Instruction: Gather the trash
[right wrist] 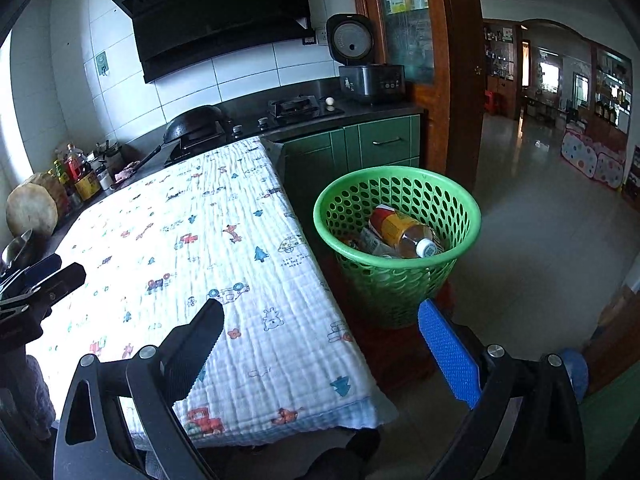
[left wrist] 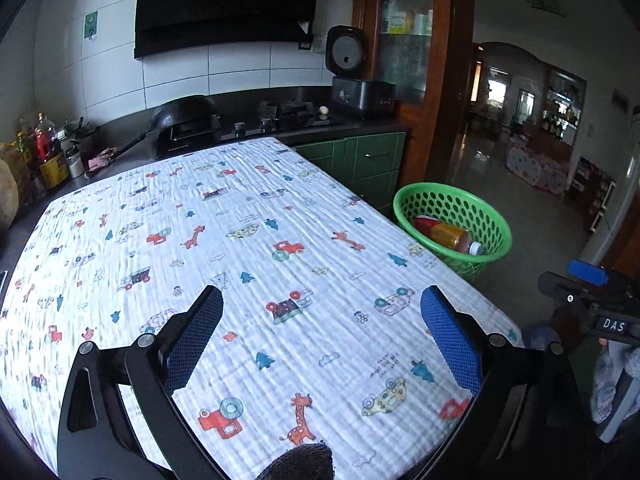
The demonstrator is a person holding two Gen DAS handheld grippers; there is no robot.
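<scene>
A green perforated basket (right wrist: 396, 200) stands on the floor off the table's right edge, also seen as the basket (left wrist: 496, 224) in the left wrist view. Inside lies a plastic bottle (right wrist: 404, 232) with an orange-yellow label and white cap, the same bottle (left wrist: 446, 236), beside some crumpled clear plastic. My left gripper (left wrist: 322, 312) hovers open over the patterned cloth (left wrist: 240, 248) with nothing between its fingers. My right gripper (right wrist: 320, 324) is open and empty, straddling the table's right edge, short of the basket. No loose trash shows on the cloth (right wrist: 200, 240).
Behind the table runs a dark counter with a wok (left wrist: 184, 114), a gas hob (left wrist: 288, 114), a rice cooker (left wrist: 360, 92) and several bottles (left wrist: 48, 148) at left. Green cabinets (right wrist: 360, 148) and a wooden door frame (right wrist: 460, 80) flank the basket. Tiled floor (right wrist: 540, 220) opens to the right.
</scene>
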